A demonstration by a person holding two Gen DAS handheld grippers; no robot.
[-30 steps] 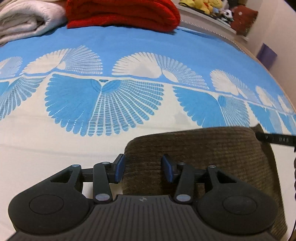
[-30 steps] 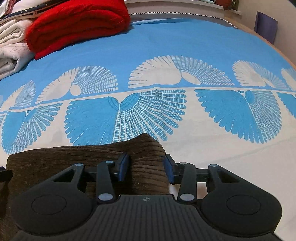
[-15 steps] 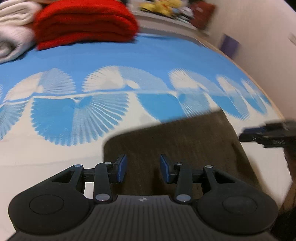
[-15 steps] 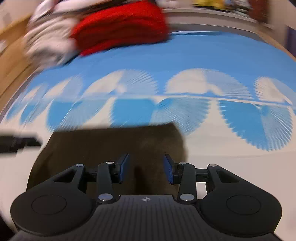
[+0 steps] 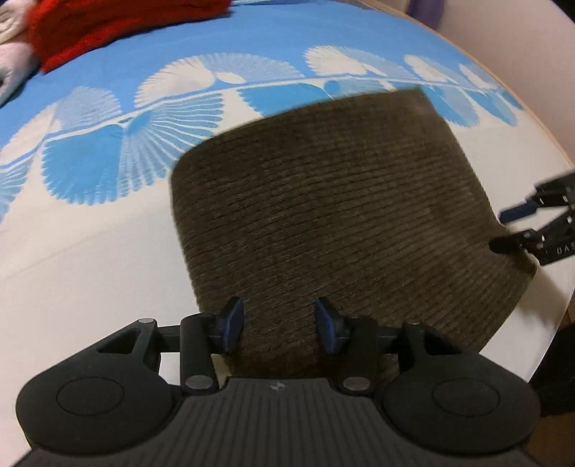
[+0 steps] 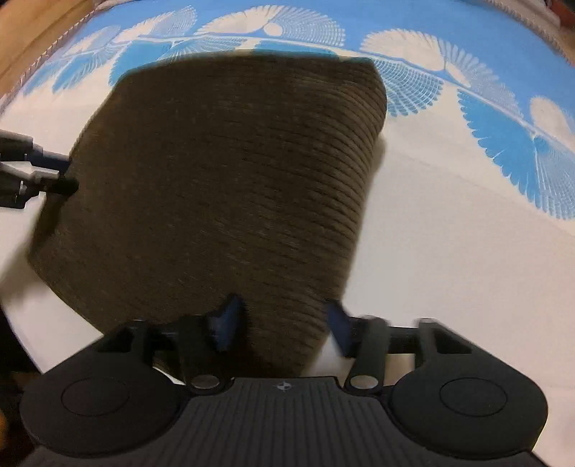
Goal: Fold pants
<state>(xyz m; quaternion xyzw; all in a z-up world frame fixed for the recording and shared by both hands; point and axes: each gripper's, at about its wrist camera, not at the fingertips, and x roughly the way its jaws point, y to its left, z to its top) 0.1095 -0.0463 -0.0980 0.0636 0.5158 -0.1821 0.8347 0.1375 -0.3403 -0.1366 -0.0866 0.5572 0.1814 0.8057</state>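
Folded brown corduroy pants [image 5: 323, 201] lie flat on the blue-and-white bed sheet [image 5: 72, 258]. My left gripper [image 5: 278, 323] hangs over their near edge. Its jaws are opening and the fabric runs between and under the blue pads. My right gripper [image 6: 284, 323] is over the pants [image 6: 222, 179] at their near right corner. Its jaws are also opening, and the right pad [image 6: 339, 332] stands clear of the cloth over white sheet. Each gripper shows at the pants' side edge in the other view: the right gripper [image 5: 514, 230] and the left gripper [image 6: 54, 172].
A folded red blanket [image 5: 107, 28] and a white blanket [image 5: 10, 61] lie at the far left of the bed. The bed's edge [image 5: 539, 118] curves along the right by a wall. A wooden surface [image 6: 32, 39] shows beyond the bed's left side.
Both grippers have swung and rolled along with the pants, which now fill much more of each view. The right jaws have widened and its right pad has come off the cloth.
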